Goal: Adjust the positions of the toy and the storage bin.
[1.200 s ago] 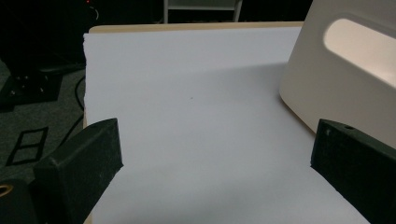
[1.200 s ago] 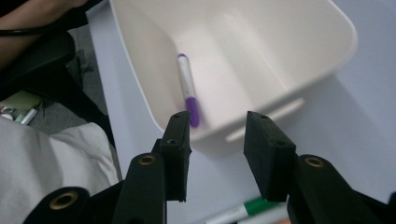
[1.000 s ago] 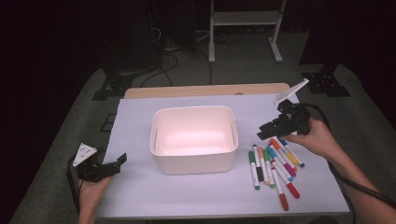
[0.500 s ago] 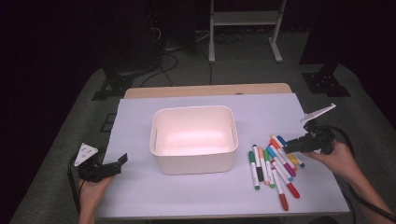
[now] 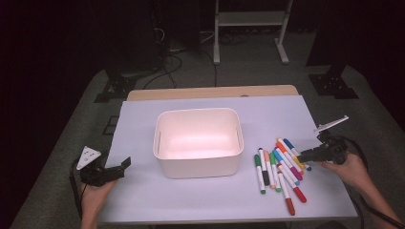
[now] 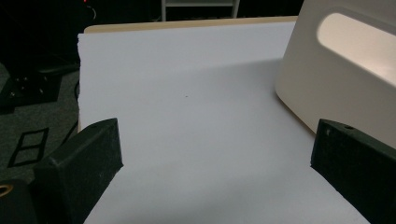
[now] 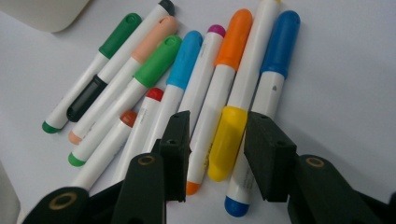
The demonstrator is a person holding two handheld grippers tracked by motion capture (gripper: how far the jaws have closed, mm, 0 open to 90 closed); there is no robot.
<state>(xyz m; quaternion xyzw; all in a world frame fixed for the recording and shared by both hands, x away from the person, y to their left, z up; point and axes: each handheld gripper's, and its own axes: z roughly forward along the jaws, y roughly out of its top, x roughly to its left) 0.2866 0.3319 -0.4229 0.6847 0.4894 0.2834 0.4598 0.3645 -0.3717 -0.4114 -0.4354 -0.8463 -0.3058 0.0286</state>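
Table [image 5: 210, 200]: flat rectangular top under a smooth, matte white sheet; a strip of pale wood shows along the far edge.
Bin [image 5: 198, 143]: white plastic box with rounded corners and an open top, standing at the middle of the table; smooth walls with an oval grip cut-out [image 6: 359, 37] seen in the left gripper view.
Frame [image 5: 250, 21]: pale metal stand with a crossbar, on the grey floor beyond the table.
Markers [image 5: 279, 169]: a loose fan of white-barrelled felt pens with glossy coloured caps, lying flat on the sheet just to the right of the bin; caps include dark green [image 7: 119, 35], peach [image 7: 154, 37], light blue [image 7: 184, 58], orange [image 7: 233, 39], blue [image 7: 280, 42] and red [image 7: 154, 94].
Yellow-capped marker [image 7: 226, 142]: white barrel, rounded yellow cap, lying among the others, touching its neighbours.
Right gripper [image 7: 217, 149]: black, blocky fingers, partly spread, set one on each side of the yellow cap and the orange-capped marker's barrel; not pressing on either.
Left gripper [image 6: 215, 154]: black wedge-shaped fingers released wide over bare sheet, near the table's left front corner, well apart from the markers.
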